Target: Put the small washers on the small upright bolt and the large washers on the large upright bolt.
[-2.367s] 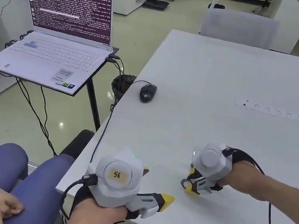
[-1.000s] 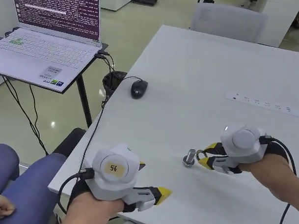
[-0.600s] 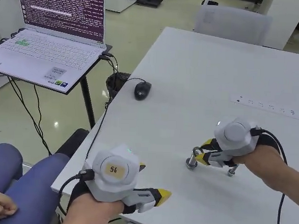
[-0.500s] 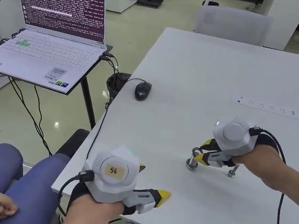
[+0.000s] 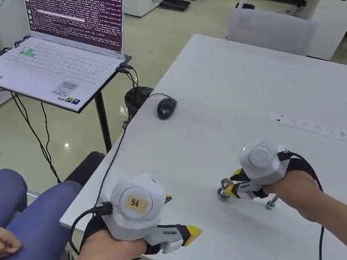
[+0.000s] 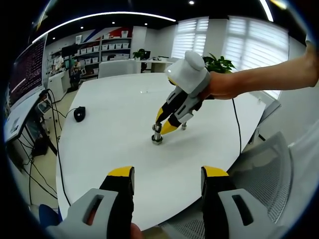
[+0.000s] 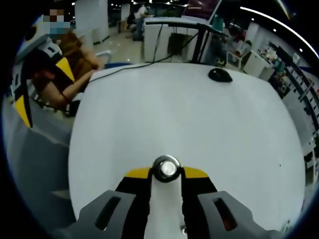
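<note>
1. Right gripper view: the yellow-tipped right gripper (image 7: 167, 175) is clamped on a large silver ring washer (image 7: 166, 168). That is my reading, since ring and bolt top overlap here and are hard to separate.
2. Head view: the large upright silver bolt (image 5: 222, 193) stands on the white table (image 5: 231, 98) directly under those tips. Its long axis is vertical, so the ring's hole looks about in line with the shaft (a straight drop should seat it).
3. The small upright silver bolt (image 5: 270, 203) stands just beside the large one, on the far side of the right gripper.
4. Left gripper view: the left gripper (image 6: 168, 174) hangs at the near table edge with its jaws spread and nothing between them. It is well apart from both bolts — the right hand is much the nearer.
</note>
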{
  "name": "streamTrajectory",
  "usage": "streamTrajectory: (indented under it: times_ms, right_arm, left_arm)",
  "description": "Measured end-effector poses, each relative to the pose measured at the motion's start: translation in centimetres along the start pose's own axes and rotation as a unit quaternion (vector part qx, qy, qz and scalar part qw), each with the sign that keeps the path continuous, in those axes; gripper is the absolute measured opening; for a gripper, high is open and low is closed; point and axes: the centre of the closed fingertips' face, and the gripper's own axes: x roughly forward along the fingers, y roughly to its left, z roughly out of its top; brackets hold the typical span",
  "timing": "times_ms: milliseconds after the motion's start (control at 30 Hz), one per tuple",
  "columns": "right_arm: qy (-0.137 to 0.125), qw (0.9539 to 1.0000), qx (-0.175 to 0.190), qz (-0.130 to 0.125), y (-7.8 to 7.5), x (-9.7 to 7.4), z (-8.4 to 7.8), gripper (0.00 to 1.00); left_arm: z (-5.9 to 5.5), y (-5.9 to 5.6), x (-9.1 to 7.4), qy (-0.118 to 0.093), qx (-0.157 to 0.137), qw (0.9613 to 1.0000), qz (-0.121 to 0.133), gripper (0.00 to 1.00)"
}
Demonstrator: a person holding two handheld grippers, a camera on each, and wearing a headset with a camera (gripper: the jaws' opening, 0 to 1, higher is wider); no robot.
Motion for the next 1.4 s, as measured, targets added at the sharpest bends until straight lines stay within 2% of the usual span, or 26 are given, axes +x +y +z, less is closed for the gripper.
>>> streamTrajectory:
  times_ms: [167,567,767,900,1033,1133,1200,1400]
  right_arm:
    - [0.023,0.9996,0.012,0.005,0.0,1.0,-0.9,0.23]
    - [0.041,0.9988,0.025,0.004,0.3,2.9,-2.1,0.24]
    - [0.035,0.9986,0.038,-0.008,0.3,2.8,-2.3,0.24]
    - [0.034,0.9977,0.056,-0.015,0.5,2.2,-3.1,0.23]
    - [0.016,0.9963,0.083,-0.018,1.4,1.3,-3.9,0.24]
    - [0.007,0.9930,0.116,-0.019,2.7,0.5,-5.1,0.27]
    - [0.006,0.9917,0.127,-0.018,3.8,0.0,-6.2,0.31]
    - [-0.014,0.9854,0.167,-0.026,7.3,-1.9,-9.1,0.32]
  left_arm:
    - [-0.1,-0.2,0.1,0.002,0.001,1.0000,-0.002,0.53]
    - [-0.1,0.2,0.1,0.002,0.000,1.0000,0.003,0.53]
    - [-0.4,0.4,0.1,0.003,-0.001,1.0000,0.005,0.53]
    - [-0.3,0.4,0.2,0.001,0.000,1.0000,0.005,0.53]
    - [-0.3,0.3,0.5,0.000,0.001,1.0000,0.003,0.53]
    - [-0.3,0.3,0.8,0.000,0.000,1.0000,0.002,0.53]
    - [-0.4,0.3,1.2,0.001,-0.001,1.0000,0.000,0.53]
    - [-0.6,0.3,1.8,0.006,0.004,0.9999,-0.007,0.53]
